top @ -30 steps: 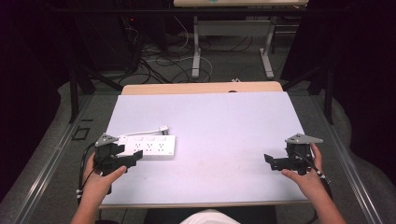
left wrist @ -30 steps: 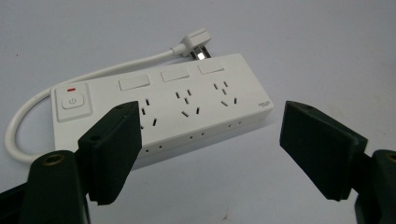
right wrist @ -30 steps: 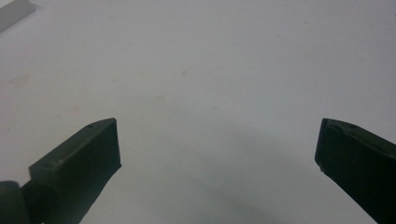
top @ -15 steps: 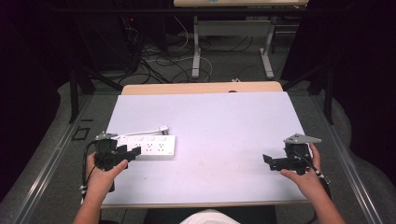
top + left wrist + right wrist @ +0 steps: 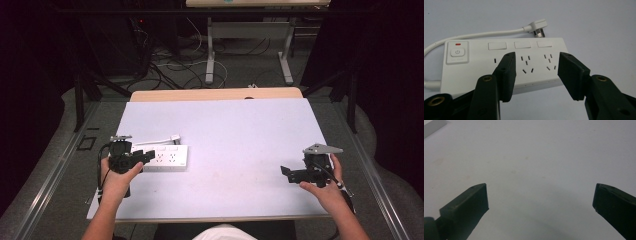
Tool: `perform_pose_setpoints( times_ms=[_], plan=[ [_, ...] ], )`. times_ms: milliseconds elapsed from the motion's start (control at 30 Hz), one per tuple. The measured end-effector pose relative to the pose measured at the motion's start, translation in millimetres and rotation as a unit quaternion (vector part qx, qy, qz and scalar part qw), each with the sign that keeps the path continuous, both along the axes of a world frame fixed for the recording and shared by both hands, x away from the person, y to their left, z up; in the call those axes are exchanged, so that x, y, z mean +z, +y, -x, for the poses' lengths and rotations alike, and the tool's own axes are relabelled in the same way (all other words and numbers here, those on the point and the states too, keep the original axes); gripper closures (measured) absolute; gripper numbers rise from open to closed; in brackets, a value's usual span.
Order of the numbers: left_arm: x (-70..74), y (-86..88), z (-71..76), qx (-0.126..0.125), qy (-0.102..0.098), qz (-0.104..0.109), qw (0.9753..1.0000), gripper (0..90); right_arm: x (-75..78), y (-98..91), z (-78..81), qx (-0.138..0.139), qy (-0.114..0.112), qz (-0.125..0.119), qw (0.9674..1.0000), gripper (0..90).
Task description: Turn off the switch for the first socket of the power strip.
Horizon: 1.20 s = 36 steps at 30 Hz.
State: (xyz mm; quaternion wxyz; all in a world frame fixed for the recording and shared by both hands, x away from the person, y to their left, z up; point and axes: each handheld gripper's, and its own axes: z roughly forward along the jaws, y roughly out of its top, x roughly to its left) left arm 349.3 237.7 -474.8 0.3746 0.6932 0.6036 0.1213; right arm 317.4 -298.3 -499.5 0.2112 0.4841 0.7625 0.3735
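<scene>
- Power strip [image 5: 165,158] flat on the left part of the table [image 5: 235,130], long axis running left to right across it, sockets facing up.
- Cord [image 5: 481,33] looping behind the strip, plug [image 5: 537,27] lying loose on the table just past its far edge.
- Left gripper [image 5: 142,158] at the strip's left end, pointing along its length; fingers [image 5: 507,72] half apart and just closing in, set over the near long edge around the middle sockets, not yet pressing on the casing.
- Strip dead ahead of those fingers, long side crosswise between them: likely a pinch across the body still to come.
- Right gripper [image 5: 290,172] well apart on the right side of the table, fingers [image 5: 471,200] spread wide over bare surface, holding nothing.
- Left hand [image 5: 116,180] far nearer the strip than the right.
</scene>
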Motion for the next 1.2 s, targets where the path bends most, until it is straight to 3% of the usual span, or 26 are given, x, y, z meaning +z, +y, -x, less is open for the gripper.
perform_pose_setpoints(
  times_ms=[333,867,1200],
  plan=[
    [3.5,-0.3,-11.9,0.014,0.002,-0.005,0.9999,54.9,-1.7,1.0,-0.7,0.003,0.001,0.002,1.0,0.0],
    [4.8,0.2,-29.0,0.049,0.006,0.006,0.9988,63.4,-2.9,1.7,-0.9,0.003,0.003,0.002,1.0,0.0],
    [0.4,4.2,-37.8,0.055,0.025,0.009,0.9981,69.2,-4.9,2.1,-1.7,0.007,0.004,0.004,1.0,0.0]
  ],
)
